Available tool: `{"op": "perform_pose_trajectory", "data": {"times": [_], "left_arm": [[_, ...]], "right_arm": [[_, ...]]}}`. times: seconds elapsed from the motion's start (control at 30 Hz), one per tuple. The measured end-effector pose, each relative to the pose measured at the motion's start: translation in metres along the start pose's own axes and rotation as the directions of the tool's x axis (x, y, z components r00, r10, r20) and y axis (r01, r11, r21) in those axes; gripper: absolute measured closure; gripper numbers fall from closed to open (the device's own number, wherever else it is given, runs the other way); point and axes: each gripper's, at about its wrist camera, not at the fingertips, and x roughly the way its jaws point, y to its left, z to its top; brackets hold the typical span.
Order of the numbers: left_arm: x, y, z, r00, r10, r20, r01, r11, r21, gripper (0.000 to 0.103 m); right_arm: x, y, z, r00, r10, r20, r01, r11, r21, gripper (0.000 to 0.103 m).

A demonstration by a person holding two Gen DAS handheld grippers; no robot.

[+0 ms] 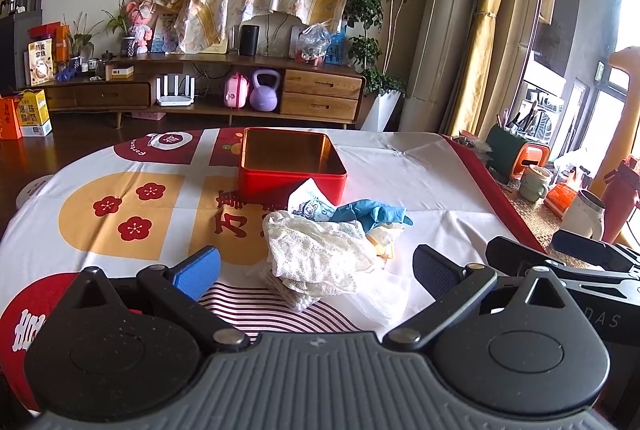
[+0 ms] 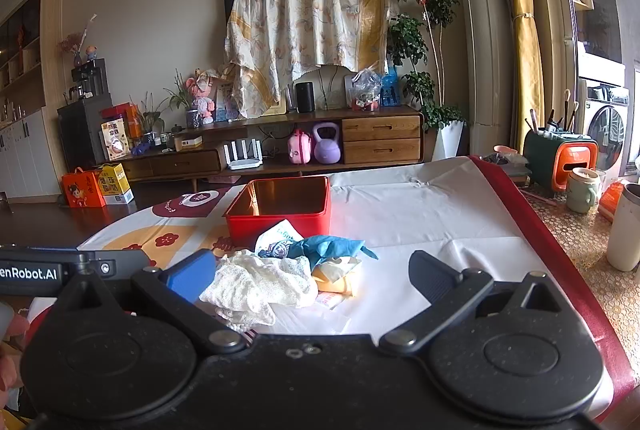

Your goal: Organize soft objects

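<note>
On the left part of the table [image 1: 420, 166], the cloth shows red plum blossoms on an orange panel [image 1: 120, 214]. The left gripper [image 1: 316, 270] hangs low over the near edge with its fingers spread wide and nothing between them, its blue pad [image 1: 196, 272] to the left of the heap. The red tin box [image 1: 292, 170] stands open, set back from the near edge around the middle of the table, its gold inside bare. Just in front of it lies the heap of soft things: a white mesh cloth [image 1: 316, 250] nearest the near edge, a printed white pouch [image 1: 308, 204] touching the box's front wall, and a blue glove [image 1: 372, 214] draped to its right over a yellowish piece [image 2: 336, 276]. The right gripper [image 2: 312, 276] is likewise wide open and holds nothing, the heap lying ahead between its fingers. Beyond the table's red right edge stand a green mug [image 2: 582, 190] and a white cup [image 2: 626, 226].
</note>
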Motion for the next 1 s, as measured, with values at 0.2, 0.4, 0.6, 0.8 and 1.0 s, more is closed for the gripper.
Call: {"op": "perform_pose_trajectory", "data": {"times": [0.2,0.4,0.6,0.8,1.0], "left_arm": [[-0.0003,0.0004,-0.0001,1.0,-0.003,-0.002,0.003,1.0,-0.002,0.0],[-0.0015,0.0019,-0.0015,1.0,-0.013,-0.005,0.013,1.0,-0.016,0.0],[-0.0002,0.0022,-0.0015,1.0,-0.01,-0.012,0.01,1.0,-0.021,0.0],[0.0011,0.0025,-0.0013,1.0,-0.011,-0.013,0.01,1.0,-0.022,0.0],[0.0062,0.0053,-0.0018,1.0,-0.011,-0.022,0.01,1.0,-0.021,0.0]], "right_arm": [[0.0001,0.0002,0.0,1.0,0.0,0.0,0.0,1.0,0.001,0.0],[0.0003,-0.0002,-0.0004,1.0,-0.001,0.0,0.001,1.0,-0.001,0.0],[-0.0001,-0.001,-0.0001,1.0,0.002,-0.001,-0.002,1.0,0.0,0.0],[-0.0001,-0.0005,0.0002,1.0,0.002,-0.005,-0.002,1.0,0.001,0.0],[0.0029,0.0007,0.0014,1.0,0.006,-0.019,-0.006,1.0,-0.004,0.0]]}}
